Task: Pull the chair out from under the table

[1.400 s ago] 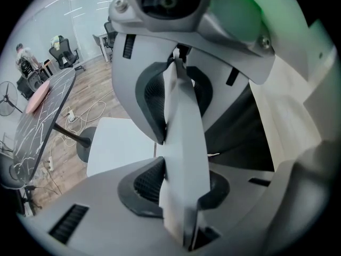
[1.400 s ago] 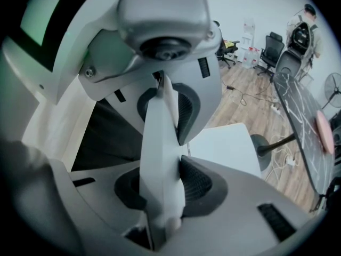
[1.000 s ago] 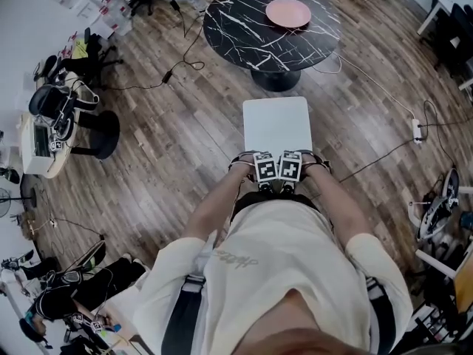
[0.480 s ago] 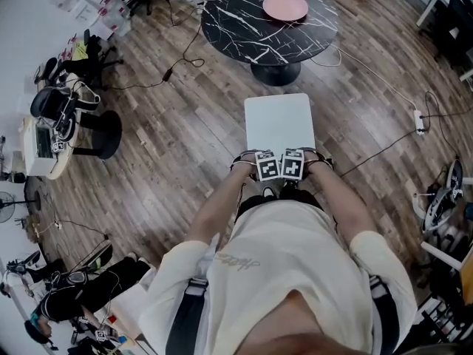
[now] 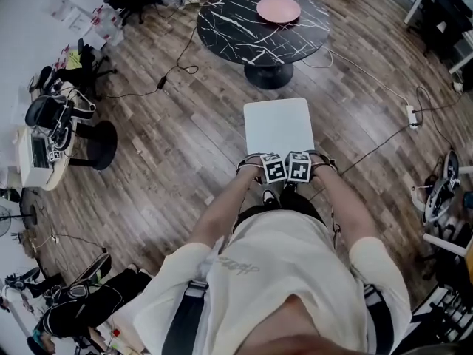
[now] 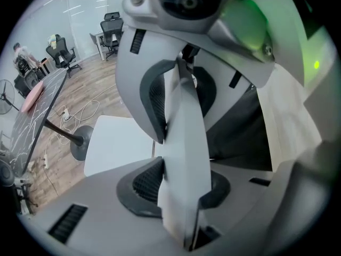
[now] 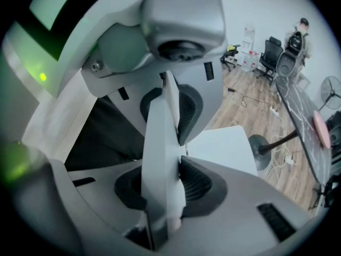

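Observation:
The white chair shows its seat (image 5: 277, 124) in the head view, standing on the wood floor just clear of the round black marble table (image 5: 244, 28). Side by side at the near edge of the seat, my left gripper (image 5: 273, 170) and right gripper (image 5: 298, 167) both clamp the thin white backrest. In the left gripper view the backrest panel (image 6: 181, 143) runs between the pads, with the seat (image 6: 114, 143) beyond. The right gripper view shows the same: panel (image 7: 160, 153) pinched, seat (image 7: 221, 145) and table (image 7: 306, 124) behind.
A pink plate (image 5: 278, 9) lies on the table. Cables and a power strip (image 5: 409, 114) cross the floor to the right. A black round stool (image 5: 100, 143) and a cluttered desk stand at the left. The person's body is right behind the chair.
The chair and both grippers have slid back toward the person. The gap between seat and table has grown a little. Both grips are unchanged.

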Demonstrator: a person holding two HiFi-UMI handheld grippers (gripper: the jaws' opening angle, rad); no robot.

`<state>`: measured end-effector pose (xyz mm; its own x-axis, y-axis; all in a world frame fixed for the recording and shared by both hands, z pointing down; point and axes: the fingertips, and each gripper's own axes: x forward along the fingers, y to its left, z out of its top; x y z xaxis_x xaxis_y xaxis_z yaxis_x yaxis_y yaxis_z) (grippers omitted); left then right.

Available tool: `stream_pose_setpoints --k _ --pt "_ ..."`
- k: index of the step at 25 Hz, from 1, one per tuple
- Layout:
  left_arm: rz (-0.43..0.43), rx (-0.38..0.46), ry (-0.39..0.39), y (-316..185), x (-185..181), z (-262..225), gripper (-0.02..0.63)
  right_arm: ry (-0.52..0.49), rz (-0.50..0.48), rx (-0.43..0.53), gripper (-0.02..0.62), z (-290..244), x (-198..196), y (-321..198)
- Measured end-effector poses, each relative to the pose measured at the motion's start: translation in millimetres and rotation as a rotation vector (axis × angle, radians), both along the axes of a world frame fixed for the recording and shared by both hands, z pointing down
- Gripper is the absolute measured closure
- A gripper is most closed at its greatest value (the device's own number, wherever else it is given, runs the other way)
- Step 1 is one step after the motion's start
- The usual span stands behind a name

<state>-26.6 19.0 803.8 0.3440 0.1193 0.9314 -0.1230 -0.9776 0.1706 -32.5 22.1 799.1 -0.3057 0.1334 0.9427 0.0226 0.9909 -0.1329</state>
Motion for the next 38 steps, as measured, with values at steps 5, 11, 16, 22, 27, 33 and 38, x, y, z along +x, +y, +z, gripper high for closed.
stream_pose_setpoints --k 5,11,16,22,27,33,38 --pt "-0.005 -0.004 0.002 -1.6 1.6 1.3 0.489 0.004 -0.007 0.025 0.492 0.2 2.0 -3.3" --pt "-0.047 -0.073 0.009 2.8 0.1 -6.2 0.480 0.012 -0.039 0.051 0.489 -6.6 6.3 -3.2" --pt "-0.073 -0.025 -0.025 -4.9 -12.9 -21.0 0.479 0.017 -0.029 0.036 0.492 -26.8 25.0 -6.1" --pt "-0.202 0.018 -0.015 -2.1 -22.3 -43.8 0.479 -0.042 0.050 0.045 0.500 -60.1 34.5 -2.5" --pt "-0.278 0.095 0.024 -7.0 -27.7 -75.0 0.482 -0.163 0.232 0.075 0.589 -98.2 31.7 -19.5" --pt "-0.573 0.204 0.265 -55.9 -34.6 -148.5 0.522 -0.453 0.531 0.053 0.589 -152.7 31.4 -54.1" --pt "-0.828 0.272 0.504 -92.8 -43.2 -212.8 0.571 -0.576 0.705 0.135 0.589 -188.1 46.7 -85.6"
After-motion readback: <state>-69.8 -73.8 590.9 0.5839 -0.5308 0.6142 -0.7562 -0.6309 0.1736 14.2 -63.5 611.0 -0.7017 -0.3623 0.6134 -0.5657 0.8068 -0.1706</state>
